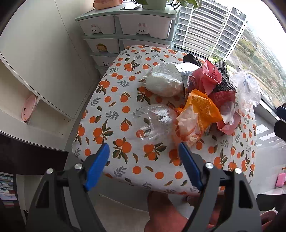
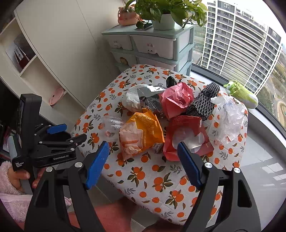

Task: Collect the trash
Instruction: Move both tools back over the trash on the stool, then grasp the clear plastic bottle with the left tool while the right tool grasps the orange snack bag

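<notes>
The left gripper point(image 1: 143, 151) hangs over the near edge of the table with its blue-padded jaws spread wide and nothing between them; the right gripper point(image 2: 143, 150) stands the same way, wide and empty, above the near half of the tabletop. In the right wrist view the left gripper shows again at the left edge, gripped by a hand point(image 2: 21, 175) in a fluffy pink sleeve point(image 2: 9, 192). Beyond both sets of jaws lies the table point(image 1: 125, 167), covered in a white cloth printed with oranges and leaves. The trash sits in a loose heap on the middle and far right part of it: a crumpled clear plastic cup point(image 1: 157, 123) nearest on the left, an orange snack bag point(image 1: 198, 116) just beside it, a red pouch point(image 2: 187, 137) to the right of that with a clear window in its front, a white bag point(image 1: 163, 83) behind on the left, a silver foil wrapper point(image 2: 150, 96), a pinkish-red wrapper point(image 2: 178, 100), a black foam net sleeve point(image 2: 203, 101) and a crinkled clear plastic bag point(image 2: 228, 116) at the far right. Past the table stands a pale green drawer unit point(image 2: 153, 46) with animal faces, carrying a potted plant point(image 2: 164, 12). A green plush toy point(image 2: 241, 92) lies on the window sill at the far right, and white shelving point(image 1: 35, 75) fills the left.
</notes>
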`<state>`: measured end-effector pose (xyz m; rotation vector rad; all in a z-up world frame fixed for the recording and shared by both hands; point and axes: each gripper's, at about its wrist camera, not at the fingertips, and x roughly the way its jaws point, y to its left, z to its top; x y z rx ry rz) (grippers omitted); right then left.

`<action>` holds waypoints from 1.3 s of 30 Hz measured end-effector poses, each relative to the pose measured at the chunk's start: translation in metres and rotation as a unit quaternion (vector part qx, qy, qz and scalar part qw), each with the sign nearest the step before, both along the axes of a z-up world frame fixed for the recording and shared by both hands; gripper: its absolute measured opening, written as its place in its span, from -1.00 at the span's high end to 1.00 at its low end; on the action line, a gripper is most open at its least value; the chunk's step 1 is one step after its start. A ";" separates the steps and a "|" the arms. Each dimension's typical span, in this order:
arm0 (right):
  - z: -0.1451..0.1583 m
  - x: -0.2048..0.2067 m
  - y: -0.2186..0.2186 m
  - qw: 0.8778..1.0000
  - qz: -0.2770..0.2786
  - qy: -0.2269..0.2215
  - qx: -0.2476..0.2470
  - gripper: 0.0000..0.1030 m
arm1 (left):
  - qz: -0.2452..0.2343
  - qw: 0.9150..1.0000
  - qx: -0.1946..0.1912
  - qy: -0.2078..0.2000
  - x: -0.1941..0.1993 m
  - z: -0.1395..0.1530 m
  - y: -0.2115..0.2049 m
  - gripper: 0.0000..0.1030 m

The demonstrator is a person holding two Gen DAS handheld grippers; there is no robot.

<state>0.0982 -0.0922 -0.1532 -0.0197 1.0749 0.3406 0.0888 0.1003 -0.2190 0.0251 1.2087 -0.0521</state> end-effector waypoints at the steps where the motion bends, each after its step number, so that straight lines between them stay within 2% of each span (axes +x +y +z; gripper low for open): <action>1: -0.005 0.006 0.005 1.000 -0.002 0.004 -0.008 -0.48 | -0.003 1.000 -0.006 0.007 0.005 -0.006 0.002 -0.54; 5: -0.021 0.024 0.012 0.999 -0.005 0.022 -0.024 -0.48 | -0.010 0.999 -0.030 0.031 0.023 -0.028 0.006 -0.54; 12: -0.044 0.050 0.026 0.998 0.021 0.030 -0.044 -0.48 | -0.007 0.997 -0.045 0.065 0.053 -0.066 -0.001 -0.54; 16: -0.057 0.063 0.028 0.998 0.030 0.042 -0.046 -0.48 | -0.010 0.996 -0.057 0.070 0.062 -0.074 -0.008 -0.54; 18: -0.061 0.066 0.027 0.997 0.036 0.047 -0.049 -0.48 | -0.011 0.996 -0.063 0.068 0.063 -0.074 -0.012 -0.41; 20: -0.065 0.070 0.025 0.997 0.040 0.052 -0.047 -0.48 | -0.016 0.995 -0.070 0.071 0.064 -0.074 -0.016 0.07; 22: -0.069 0.075 0.024 0.996 0.045 0.056 -0.045 -0.48 | -0.021 0.994 -0.075 0.075 0.064 -0.076 -0.018 0.29; 24: -0.074 0.079 0.023 0.996 0.050 0.061 -0.043 -0.48 | -0.024 0.994 -0.076 0.071 0.062 -0.074 -0.019 0.32; 28: -0.087 0.089 0.023 0.994 0.064 0.072 -0.044 -0.48 | -0.027 0.994 -0.086 0.059 0.059 -0.065 -0.021 0.58; 35: -0.122 0.105 0.023 0.989 0.087 0.101 -0.056 -0.48 | -0.036 0.997 -0.066 0.036 0.057 -0.045 -0.027 0.93; 39: -0.144 0.108 0.024 0.985 0.108 0.123 -0.063 -0.47 | -0.028 0.997 -0.059 0.034 0.054 -0.041 -0.021 0.94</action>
